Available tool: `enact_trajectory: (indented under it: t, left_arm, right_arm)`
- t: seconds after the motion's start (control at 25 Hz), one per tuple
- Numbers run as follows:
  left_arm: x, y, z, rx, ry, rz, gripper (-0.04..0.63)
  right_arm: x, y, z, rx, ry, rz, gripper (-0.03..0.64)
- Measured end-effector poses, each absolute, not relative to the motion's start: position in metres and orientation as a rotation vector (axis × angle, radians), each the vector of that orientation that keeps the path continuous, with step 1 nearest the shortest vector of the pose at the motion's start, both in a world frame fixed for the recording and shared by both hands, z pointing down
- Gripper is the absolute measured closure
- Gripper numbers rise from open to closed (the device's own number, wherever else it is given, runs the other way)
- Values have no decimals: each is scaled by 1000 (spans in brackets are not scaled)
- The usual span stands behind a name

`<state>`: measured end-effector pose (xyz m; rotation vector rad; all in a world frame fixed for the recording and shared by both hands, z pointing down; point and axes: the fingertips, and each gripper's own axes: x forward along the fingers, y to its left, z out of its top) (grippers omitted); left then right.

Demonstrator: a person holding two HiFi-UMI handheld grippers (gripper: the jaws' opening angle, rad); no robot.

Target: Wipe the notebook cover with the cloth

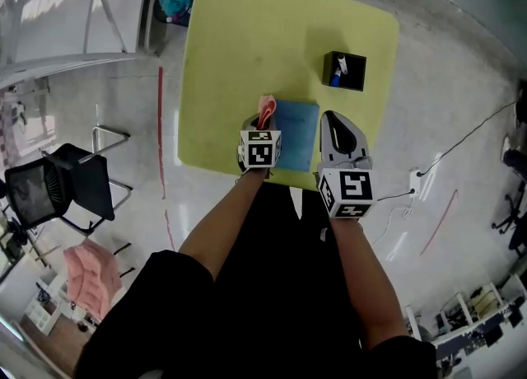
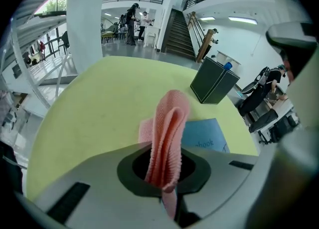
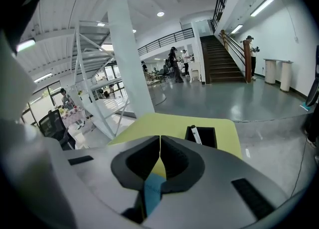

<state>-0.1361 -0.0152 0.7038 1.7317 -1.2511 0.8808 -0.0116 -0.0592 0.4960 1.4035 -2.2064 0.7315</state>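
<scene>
Notebook [image 1: 296, 134], blue, is laid flat on the yellow-green worktop [image 1: 247, 31], near its front edge. Both forearms are stretched forward from the bottom of the head view, roughly parallel, marker cubes facing up. The left gripper [image 1: 264, 124] is held at the notebook's left edge, the right gripper [image 1: 330, 119] at its right edge, tips pointed away from the person. A pink cloth [image 2: 167, 133] is clamped in the left fingers [image 2: 94, 173], folded, its free part standing up beyond the tips. The right fingers [image 3: 214, 163] are closed tip to tip with nothing pinched there; a strip of blue cover is seen through the gap lower down. Whether the right gripper touches the notebook cannot be told. A black box [image 1: 344, 71] is set further back on the right, well apart from the notebook. The notebook's full outline is given only by the head view; in the left gripper view just a corner with some print is seen behind the cloth. A blue-capped item in the box is seen in the left gripper view, a white one in the right gripper view.
</scene>
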Motion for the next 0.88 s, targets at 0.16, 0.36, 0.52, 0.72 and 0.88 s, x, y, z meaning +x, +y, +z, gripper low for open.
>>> enact_trajectory:
  t: [0.16,0.36,0.52,0.72,0.88]
  left_arm:
    - [-135,-17,704,1739,-1263,906,572]
    - [-134,-18,706,1750,-1263,918,572]
    - [-132,-15,705,1766,-1255,961,572]
    - [-130,-15,705,1761,-1251,973,572]
    - [-127,-15,706,1751,-1250,970,572]
  right_arm:
    - [-10,-56,505,1386,-2199,754,584]
    - [-9,-50,512,1389,-2198,778,584]
    - [-5,-45,513,1404,-2187,798,584]
    - [7,-45,515,1474,-2156,849,584]
    - [10,-46,515,1500,-2144,881,584]
